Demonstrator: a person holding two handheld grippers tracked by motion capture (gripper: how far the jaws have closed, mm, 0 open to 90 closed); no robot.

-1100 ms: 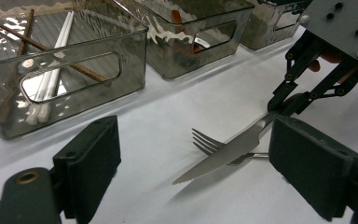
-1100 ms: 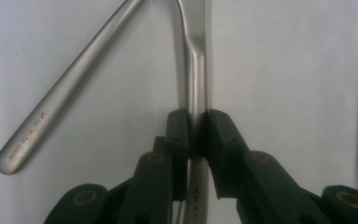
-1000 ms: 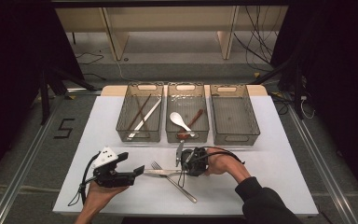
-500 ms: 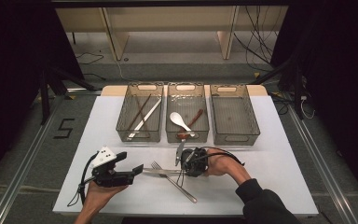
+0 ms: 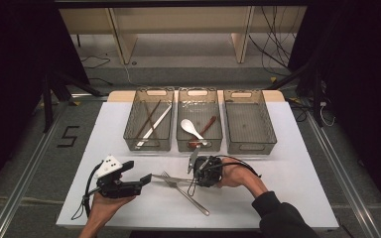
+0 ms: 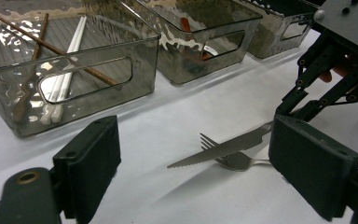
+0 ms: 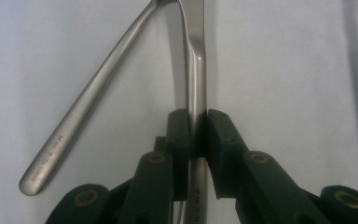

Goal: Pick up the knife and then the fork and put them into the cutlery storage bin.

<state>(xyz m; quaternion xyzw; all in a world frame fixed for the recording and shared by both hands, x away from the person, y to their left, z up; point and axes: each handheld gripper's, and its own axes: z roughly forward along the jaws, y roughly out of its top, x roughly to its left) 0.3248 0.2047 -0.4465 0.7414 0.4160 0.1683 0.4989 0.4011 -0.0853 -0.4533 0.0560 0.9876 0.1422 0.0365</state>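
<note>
A table knife (image 5: 171,178) lies level just over the white table, its serrated blade pointing left. My right gripper (image 5: 197,177) is shut on its handle; in the right gripper view the pads (image 7: 179,128) pinch the steel handle (image 7: 196,84). A fork (image 5: 186,195) lies slanted under the knife, with its handle (image 7: 74,126) beside the jaws. My left gripper (image 5: 136,173) stands open to the left of the blade tip, nothing between its jaws. From the left gripper (image 6: 198,140) I see the knife (image 6: 223,148) crossing the fork (image 6: 235,162), and the right gripper (image 6: 335,70) beyond.
Three clear bins stand in a row at the back. The left bin (image 5: 129,134) holds brown and white chopsticks (image 5: 151,124). The middle bin (image 5: 199,145) holds a white spoon (image 5: 191,128) and a brown one. The right bin (image 5: 250,145) holds nothing.
</note>
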